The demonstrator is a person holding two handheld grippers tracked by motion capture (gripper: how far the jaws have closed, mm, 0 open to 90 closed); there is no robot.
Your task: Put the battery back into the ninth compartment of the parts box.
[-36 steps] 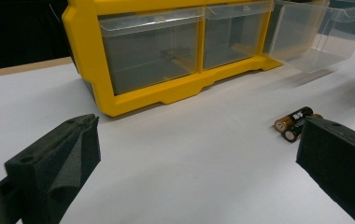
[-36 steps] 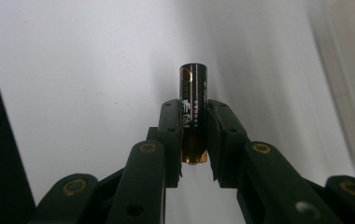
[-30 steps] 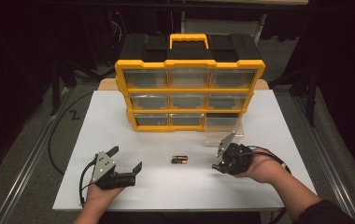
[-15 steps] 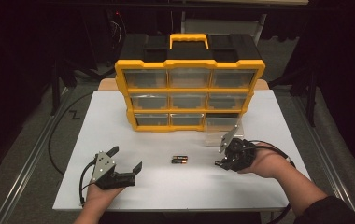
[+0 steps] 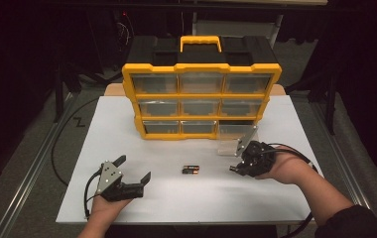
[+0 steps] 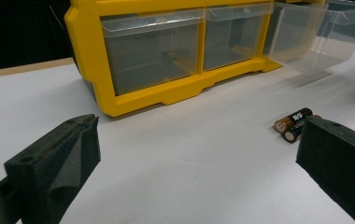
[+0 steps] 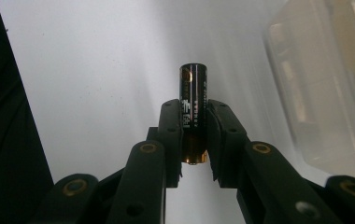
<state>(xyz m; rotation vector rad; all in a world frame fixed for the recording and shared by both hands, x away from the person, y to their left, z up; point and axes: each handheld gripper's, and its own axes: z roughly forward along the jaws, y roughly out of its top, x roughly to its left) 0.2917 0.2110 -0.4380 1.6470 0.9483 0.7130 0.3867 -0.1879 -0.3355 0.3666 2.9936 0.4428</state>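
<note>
Between the two black jaws of the right gripper (image 7: pixel 194 140) stands one battery (image 7: pixel 193 112), pinched across its body, its dark end poking out past the tips; the jaws are nearly closed and press on it from both sides. Seen from the high view, this gripper (image 5: pixel 237 168) hovers just above the white table (image 5: pixel 127 129), near a clear drawer (image 5: pixel 236 139) pulled out of the bottom right slot of the yellow organizer (image 5: pixel 201 94). Two more batteries (image 5: pixel 191 170) lie side by side on the table between the hands. At the near left, the left gripper (image 5: pixel 133 171) rests low with its jaws spread wide and nothing between them; its own view shows the two batteries (image 6: pixel 296 122) beside its right jaw.
</note>
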